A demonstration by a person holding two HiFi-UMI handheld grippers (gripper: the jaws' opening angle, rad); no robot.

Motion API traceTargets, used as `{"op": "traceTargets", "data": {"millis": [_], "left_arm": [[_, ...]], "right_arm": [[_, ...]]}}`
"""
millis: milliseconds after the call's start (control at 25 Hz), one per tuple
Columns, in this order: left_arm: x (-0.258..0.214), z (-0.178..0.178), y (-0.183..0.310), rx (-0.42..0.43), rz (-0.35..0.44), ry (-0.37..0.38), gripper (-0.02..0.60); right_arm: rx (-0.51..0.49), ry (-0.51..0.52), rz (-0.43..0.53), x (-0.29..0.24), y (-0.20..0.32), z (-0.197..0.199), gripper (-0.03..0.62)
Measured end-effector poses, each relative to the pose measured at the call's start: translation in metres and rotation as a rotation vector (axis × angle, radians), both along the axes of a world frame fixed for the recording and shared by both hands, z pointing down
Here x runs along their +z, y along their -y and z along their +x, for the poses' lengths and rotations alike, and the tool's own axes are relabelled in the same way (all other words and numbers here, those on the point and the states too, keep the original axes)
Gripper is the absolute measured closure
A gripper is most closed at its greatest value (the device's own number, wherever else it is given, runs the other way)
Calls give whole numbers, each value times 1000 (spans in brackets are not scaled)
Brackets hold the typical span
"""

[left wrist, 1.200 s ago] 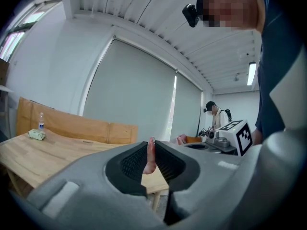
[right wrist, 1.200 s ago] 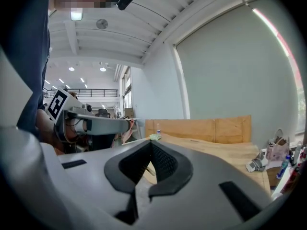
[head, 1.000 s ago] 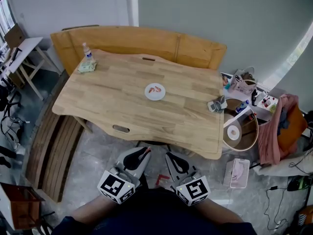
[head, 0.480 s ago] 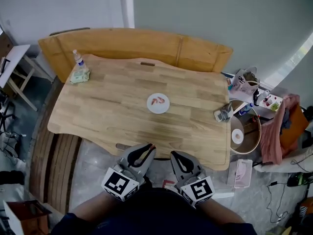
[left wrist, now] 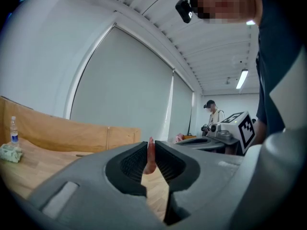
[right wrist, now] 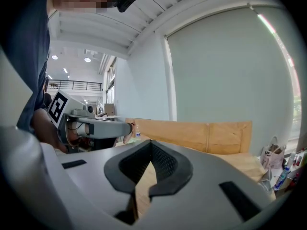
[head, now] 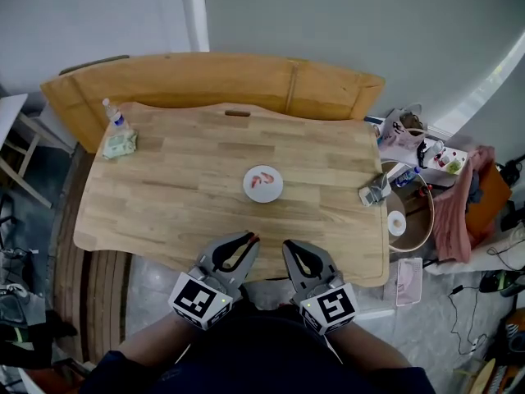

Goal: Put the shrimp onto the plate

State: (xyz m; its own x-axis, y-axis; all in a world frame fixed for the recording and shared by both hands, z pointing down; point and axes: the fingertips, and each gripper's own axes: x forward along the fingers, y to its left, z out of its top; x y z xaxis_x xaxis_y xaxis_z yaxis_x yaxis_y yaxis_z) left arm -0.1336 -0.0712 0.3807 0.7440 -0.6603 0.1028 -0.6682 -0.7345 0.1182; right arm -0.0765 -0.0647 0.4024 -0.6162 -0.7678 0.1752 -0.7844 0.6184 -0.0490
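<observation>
Holding one pink shrimp (left wrist: pixel 150 158) in the left gripper (left wrist: pixel 150 150), pads pressed onto its flanks from either side. Standing on end there, long axis up along the jaws, thin tip poking out just above them. Seen from the head view as a reddish speck of shrimp (head: pixel 253 238) at the nose of the left gripper (head: pixel 248 241), right over the near edge of the table (head: pixel 189 187). Carrying nothing in the right gripper (right wrist: pixel 150 148): jaws together, only bare wood past them. Held just beside the left, the right gripper (head: pixel 289 247) reaching about as far over the edge. Ahead of the shrimp and a touch to the right, mid-table: the white plate (head: pixel 277 192), already bearing other shrimp (head: pixel 262 177), with open wood in between. Likely mid-carry, delivery not yet made. Calls for a reach forward and slightly rightward with the left gripper, then a tilt down so as to lay the shrimp flat rather than drop it tip-first. About as near for the right gripper, but no use, being empty. Worth aiming for the bare part of the plate beside the other shrimp. Far off at the back left corner, a bottle (head: pixel 115 115) and a green pack (head: pixel 120 144), well apart from the path
</observation>
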Motion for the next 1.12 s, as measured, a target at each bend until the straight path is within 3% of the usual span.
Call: {"op": "traceTargets", "data": {"millis": [440,680,1120], "left_arm": [[11,18,42,-78,-15,58,528],[25,35,67,-110,-60,100,528],[65,55,128,-154,-67,171,528]], "right_arm": [[-61,21,37,-11,48,13,585],[-72,25,32,-7,78,35,585],[-81,26,10,11,127,50,585]]}}
